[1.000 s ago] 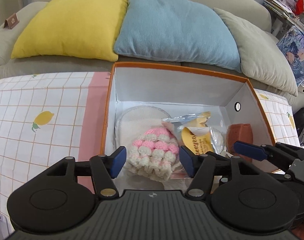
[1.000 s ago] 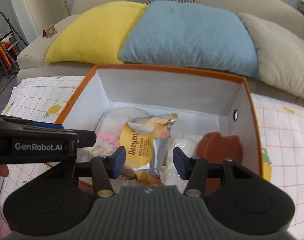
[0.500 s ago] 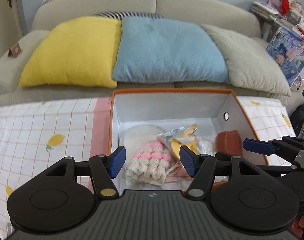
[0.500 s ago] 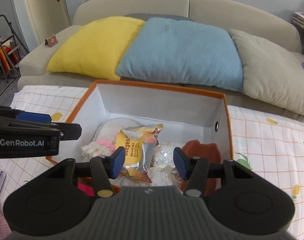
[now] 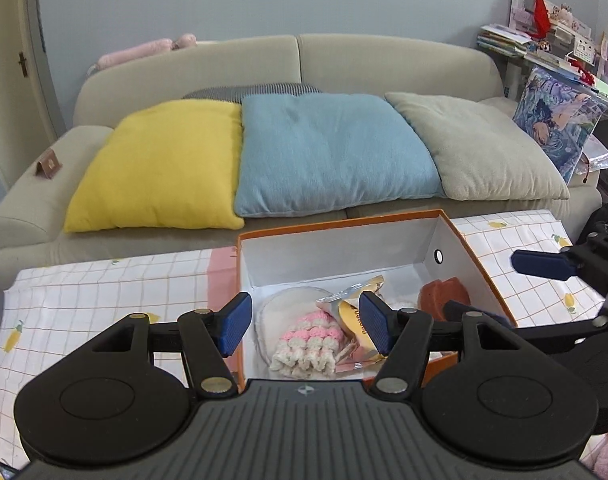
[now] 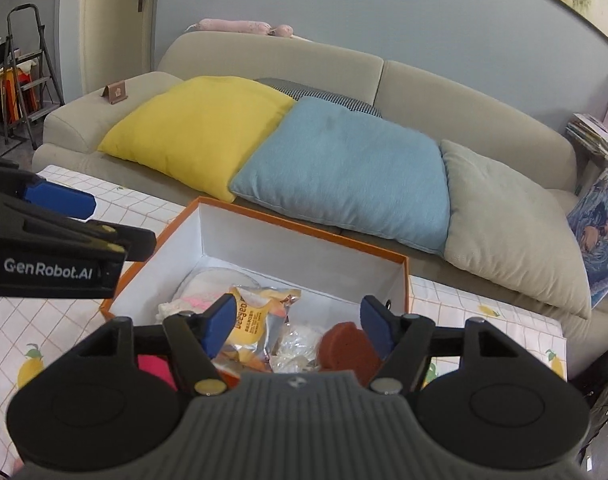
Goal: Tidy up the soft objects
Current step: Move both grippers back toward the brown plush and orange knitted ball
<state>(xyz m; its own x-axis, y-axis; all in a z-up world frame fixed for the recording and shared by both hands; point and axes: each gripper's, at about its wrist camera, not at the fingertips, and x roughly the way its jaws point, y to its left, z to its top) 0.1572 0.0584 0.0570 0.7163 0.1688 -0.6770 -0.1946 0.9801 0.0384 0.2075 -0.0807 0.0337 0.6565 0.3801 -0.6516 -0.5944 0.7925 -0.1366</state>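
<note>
An orange box with white inside [image 5: 344, 248] [image 6: 264, 240] sits on the lemon-print tablecloth. It holds a pink-and-white knitted piece [image 5: 308, 344] [image 6: 188, 304], a yellow snack packet [image 5: 350, 316] [image 6: 256, 316], a brown sponge [image 5: 442, 296] [image 6: 348, 348] and a white round pad [image 5: 280, 304]. My left gripper [image 5: 306, 328] is open and empty, raised near the box's front edge. My right gripper [image 6: 298, 326] is open and empty, also above the front edge. A pink item [image 6: 156, 368] lies by the box's near corner.
A beige sofa [image 5: 304, 60] stands behind the table with yellow [image 5: 160, 168], blue [image 5: 328, 152] and grey [image 5: 476, 148] cushions. The lemon-print tablecloth [image 5: 84, 300] extends left and right of the box. Shelves with books [image 5: 552, 44] stand at far right.
Both grippers have pulled back and risen away from the box, so more of the sofa and room shows. Both stay open and empty. The items in the box have not moved.
</note>
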